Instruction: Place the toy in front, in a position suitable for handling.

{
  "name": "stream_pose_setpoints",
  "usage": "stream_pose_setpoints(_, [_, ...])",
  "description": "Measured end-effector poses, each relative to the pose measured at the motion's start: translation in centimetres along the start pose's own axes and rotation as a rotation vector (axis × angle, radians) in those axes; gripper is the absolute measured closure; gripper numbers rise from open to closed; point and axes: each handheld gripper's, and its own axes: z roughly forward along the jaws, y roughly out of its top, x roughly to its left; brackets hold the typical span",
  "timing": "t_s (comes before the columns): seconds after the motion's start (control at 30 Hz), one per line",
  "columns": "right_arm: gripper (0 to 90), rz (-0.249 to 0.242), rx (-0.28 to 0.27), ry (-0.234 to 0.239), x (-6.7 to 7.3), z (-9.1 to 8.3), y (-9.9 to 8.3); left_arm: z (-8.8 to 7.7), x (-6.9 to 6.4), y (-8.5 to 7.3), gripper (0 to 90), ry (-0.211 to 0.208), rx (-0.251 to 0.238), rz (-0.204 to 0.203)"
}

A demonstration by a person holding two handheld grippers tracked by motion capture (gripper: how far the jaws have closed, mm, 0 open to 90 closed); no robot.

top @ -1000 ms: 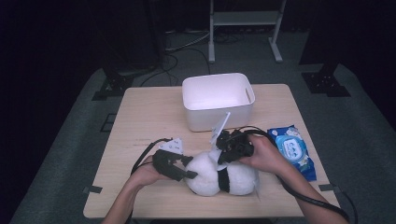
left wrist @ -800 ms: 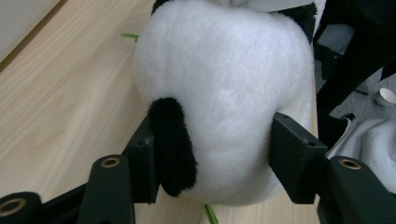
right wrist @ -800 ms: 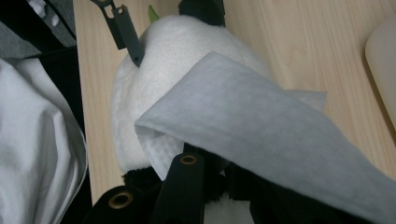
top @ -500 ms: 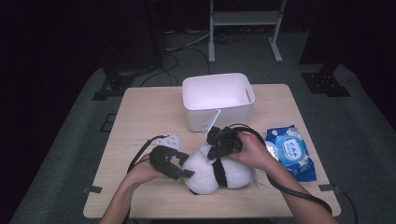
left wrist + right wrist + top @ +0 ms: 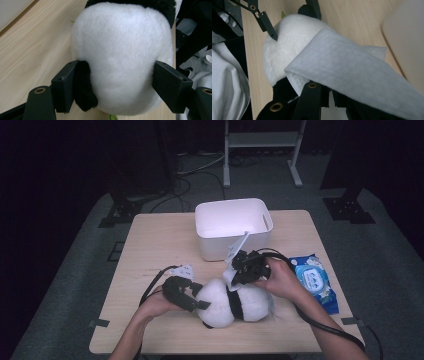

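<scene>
- High view: one plush panda (image 5: 235, 302) on the counter (image 5: 150, 250), long axis lying left to right along the near edge, white end toward the left tool (image 5: 200, 304). One white bin (image 5: 232, 227) behind it, one blue wipes pack (image 5: 314, 281) to its right. Right tool (image 5: 234, 275) above the panda, holding one white wipe (image 5: 237, 251).
- Left gripper view: left tool's jaws have just been opening; they stand apart on either side of the panda's (image 5: 120, 62) white end, pads just beside the fur.
- Right gripper view: right tool's jaws are together, clamped on the wipe (image 5: 352, 67), which drapes over the panda (image 5: 284, 47).
</scene>
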Motion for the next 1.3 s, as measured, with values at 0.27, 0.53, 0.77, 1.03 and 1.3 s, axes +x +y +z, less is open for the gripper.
stream_pose_setpoints(0.27, [84.6,0.095,-0.039,-0.045,-1.4,-3.4,-4.0,-0.1,0.2,0.1,24.6,0.005,-0.005,0.000])
stream_pose_setpoints(0.53, [84.7,0.276,-0.040,-0.118,-4.1,-6.3,-11.2,0.0,0.2,0.2,24.4,0.010,-0.002,0.002])
stream_pose_setpoints(0.77, [84.3,0.496,-0.002,-0.153,-7.2,-6.5,-18.6,-0.1,0.2,0.4,24.3,0.016,0.003,0.014])
stream_pose_setpoints(1.03, [69.7,0.619,0.041,-0.151,-8.8,-5.6,-21.7,-0.1,0.3,0.4,24.2,0.015,0.000,0.014])
stream_pose_setpoints(1.3, [64.9,0.606,0.052,-0.182,-8.7,-6.2,-21.0,-0.1,0.2,0.4,24.1,0.017,0.002,0.018])
